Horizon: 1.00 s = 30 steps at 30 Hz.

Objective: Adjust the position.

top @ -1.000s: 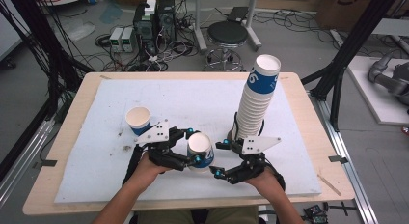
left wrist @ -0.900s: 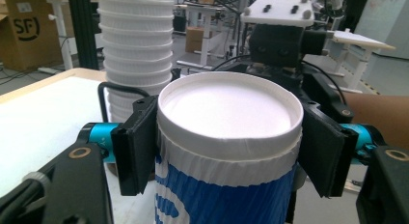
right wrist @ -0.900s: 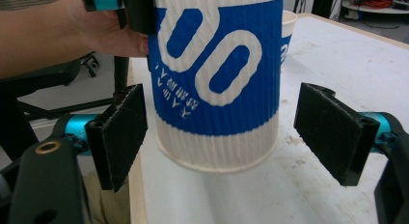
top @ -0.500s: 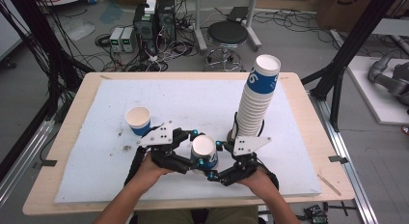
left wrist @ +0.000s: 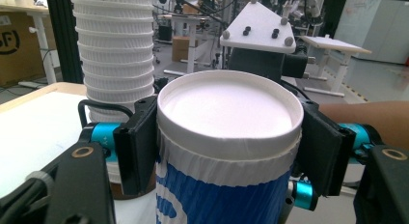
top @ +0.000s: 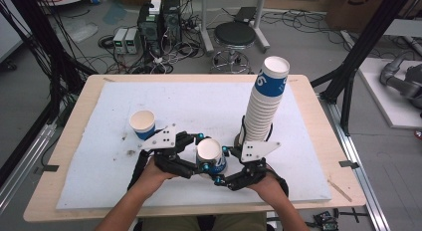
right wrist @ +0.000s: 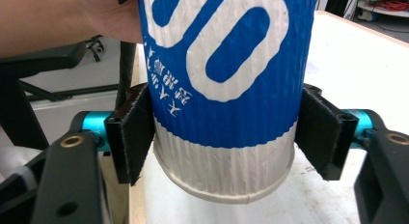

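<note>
A blue-and-white paper cup (top: 211, 156) is held upright at the front middle of the bench (top: 74, 141), mouth up. The left tool (top: 195, 150) is clamped just under its rim; the right tool (top: 222, 166) brackets its base, pads apparently touching. It is judged light and crushable, so a gentle grip below the stiff rim suits.

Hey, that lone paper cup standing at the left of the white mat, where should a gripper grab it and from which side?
Probably around the blue ribbed wall of the lone cup, just under the rolled rim, coming in level from the person's side. It stands upright, mouth up, apart from other things on the white mat, so opposite sides of its round wall are free; the tapered shape would resist slipping down through the pads.
</note>
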{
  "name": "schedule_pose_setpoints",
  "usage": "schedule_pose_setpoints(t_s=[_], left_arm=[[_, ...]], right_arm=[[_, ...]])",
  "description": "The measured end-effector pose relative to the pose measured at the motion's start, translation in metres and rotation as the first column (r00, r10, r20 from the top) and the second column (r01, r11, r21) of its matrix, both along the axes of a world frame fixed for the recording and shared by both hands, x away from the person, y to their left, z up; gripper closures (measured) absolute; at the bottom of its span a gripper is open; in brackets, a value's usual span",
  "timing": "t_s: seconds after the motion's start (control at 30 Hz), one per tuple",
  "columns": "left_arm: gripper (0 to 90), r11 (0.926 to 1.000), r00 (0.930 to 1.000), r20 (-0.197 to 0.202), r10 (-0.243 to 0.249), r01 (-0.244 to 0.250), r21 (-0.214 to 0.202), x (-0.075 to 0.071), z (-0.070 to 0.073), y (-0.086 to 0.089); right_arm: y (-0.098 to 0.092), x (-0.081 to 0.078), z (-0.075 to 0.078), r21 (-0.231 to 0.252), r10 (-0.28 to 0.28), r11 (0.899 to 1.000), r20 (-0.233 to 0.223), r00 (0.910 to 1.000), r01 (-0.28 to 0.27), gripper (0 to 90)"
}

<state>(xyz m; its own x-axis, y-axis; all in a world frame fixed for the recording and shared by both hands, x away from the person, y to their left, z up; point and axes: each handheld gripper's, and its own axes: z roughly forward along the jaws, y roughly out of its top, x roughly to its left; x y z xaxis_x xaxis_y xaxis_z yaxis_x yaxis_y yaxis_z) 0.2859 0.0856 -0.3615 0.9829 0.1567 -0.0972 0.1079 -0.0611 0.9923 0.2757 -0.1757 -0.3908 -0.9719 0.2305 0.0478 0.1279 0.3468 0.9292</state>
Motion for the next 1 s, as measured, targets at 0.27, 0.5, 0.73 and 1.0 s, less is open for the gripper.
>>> schedule_pose_setpoints(t_s=[0.27,0.5,0.73,1.0], left_arm=[[30.0,0.9989,0.9998,-0.017,-0.001,0.002,0.048,0.0,-0.004,0.002],[16.4,0.9975,0.9985,-0.055,0.008,-0.005,0.07,-0.002,-0.004,0.001],[16.4,0.9942,0.9981,-0.061,0.014,-0.008,0.107,-0.004,-0.007,0.009],[16.4,0.9854,0.9979,-0.057,0.031,-0.021,0.169,-0.005,-0.002,0.019]], right_arm=[[0.001,0.001,0.001,-0.075,0.015,0.997,-0.001,0.9999,-0.015,32.3],[0.001,0.0,0.001,-0.088,0.014,0.996,0.008,0.9999,-0.013,32.3],[-0.003,-0.001,0.005,-0.102,0.001,0.995,0.024,0.9997,0.002,32.3],[-0.001,0.001,0.008,-0.178,0.002,0.984,0.051,0.9987,0.007,32.1]])
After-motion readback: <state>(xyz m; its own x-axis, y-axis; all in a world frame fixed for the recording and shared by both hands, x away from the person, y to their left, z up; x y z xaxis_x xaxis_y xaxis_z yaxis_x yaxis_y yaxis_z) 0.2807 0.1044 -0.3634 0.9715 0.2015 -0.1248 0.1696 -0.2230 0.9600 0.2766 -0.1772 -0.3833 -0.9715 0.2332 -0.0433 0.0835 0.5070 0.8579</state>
